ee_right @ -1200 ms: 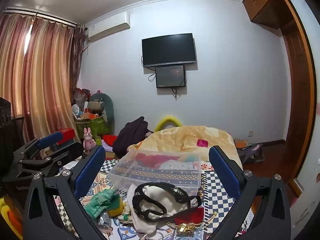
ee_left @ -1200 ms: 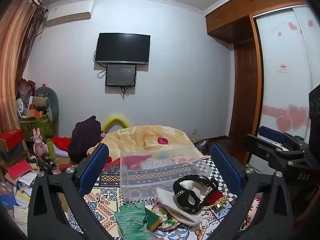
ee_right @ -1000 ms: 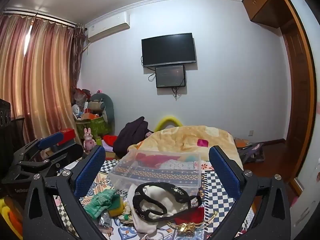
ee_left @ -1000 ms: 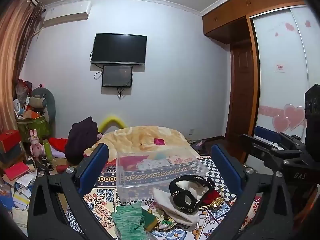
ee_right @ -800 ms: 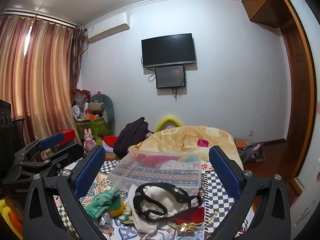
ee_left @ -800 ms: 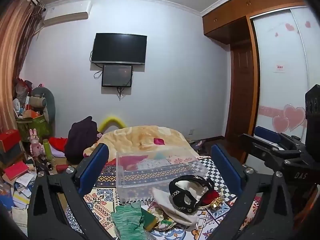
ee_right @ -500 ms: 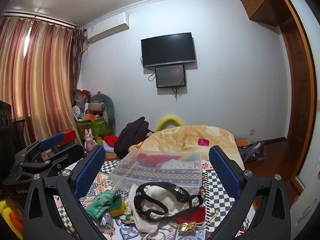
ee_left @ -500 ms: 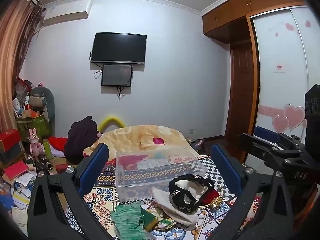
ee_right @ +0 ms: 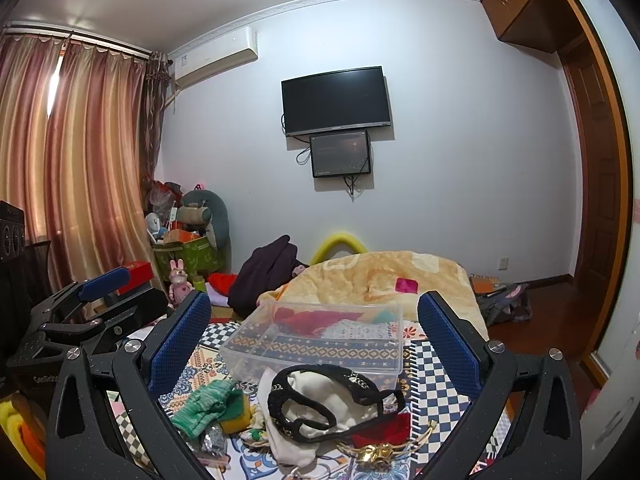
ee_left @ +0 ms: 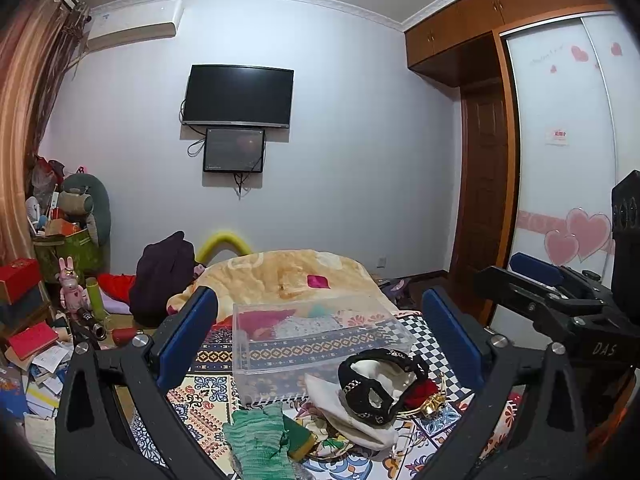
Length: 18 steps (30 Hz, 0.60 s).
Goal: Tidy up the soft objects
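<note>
A clear plastic box point(ee_left: 316, 340) point(ee_right: 320, 340) sits on a patterned cloth point(ee_left: 208, 396), with red and pale fabrics inside. In front of it lies a pile of soft items: a green knitted cloth point(ee_left: 260, 440) point(ee_right: 200, 404), a white cloth point(ee_left: 352, 412) point(ee_right: 304, 412) under a black patterned band point(ee_left: 376, 384) point(ee_right: 320, 400), a red piece point(ee_right: 384, 428) and a gold ornament point(ee_right: 380, 450). My left gripper point(ee_left: 320, 336) is open and empty above the pile. My right gripper point(ee_right: 316, 340) is open and empty, beside it on the right point(ee_left: 560, 304).
A yellow quilt point(ee_left: 288, 276) and dark clothing point(ee_left: 164, 276) lie behind the box. Boxes, books and toys point(ee_left: 48, 300) crowd the left side by the curtain point(ee_right: 72, 168). A wardrobe point(ee_left: 560, 160) and door point(ee_right: 600, 200) stand to the right.
Both grippers drifted slightly, the left view shifting a little to the right. Both stay open and empty; the pile and box have not moved.
</note>
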Motion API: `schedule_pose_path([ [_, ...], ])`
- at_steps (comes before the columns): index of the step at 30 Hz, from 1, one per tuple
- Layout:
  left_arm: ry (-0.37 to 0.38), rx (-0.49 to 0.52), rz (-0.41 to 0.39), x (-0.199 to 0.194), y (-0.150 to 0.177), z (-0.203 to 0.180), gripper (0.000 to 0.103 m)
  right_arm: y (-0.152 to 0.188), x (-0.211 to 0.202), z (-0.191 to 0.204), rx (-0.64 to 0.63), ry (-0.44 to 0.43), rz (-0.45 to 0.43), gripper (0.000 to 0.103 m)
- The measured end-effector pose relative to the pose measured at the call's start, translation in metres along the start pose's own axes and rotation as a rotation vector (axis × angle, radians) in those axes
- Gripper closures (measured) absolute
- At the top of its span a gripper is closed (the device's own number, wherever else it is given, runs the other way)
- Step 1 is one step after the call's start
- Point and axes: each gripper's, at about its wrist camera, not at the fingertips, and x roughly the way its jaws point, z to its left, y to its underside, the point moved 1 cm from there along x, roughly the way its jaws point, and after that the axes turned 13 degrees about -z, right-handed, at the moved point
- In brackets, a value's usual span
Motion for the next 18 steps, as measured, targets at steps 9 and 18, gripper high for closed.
schedule_pose_path([
  [9, 0.000, 0.000, 0.002, 0.0003, 0.0007, -0.0002, 0.000, -0.0001, -0.0006, -0.0006, 0.000, -0.001, 0.000, 0.000],
  [18, -0.003, 0.001, -0.001, 0.0013, 0.0007, -0.0014, 0.000, -0.0011, -0.0005, -0.0010, 0.000, -0.001, 0.001, 0.000],
])
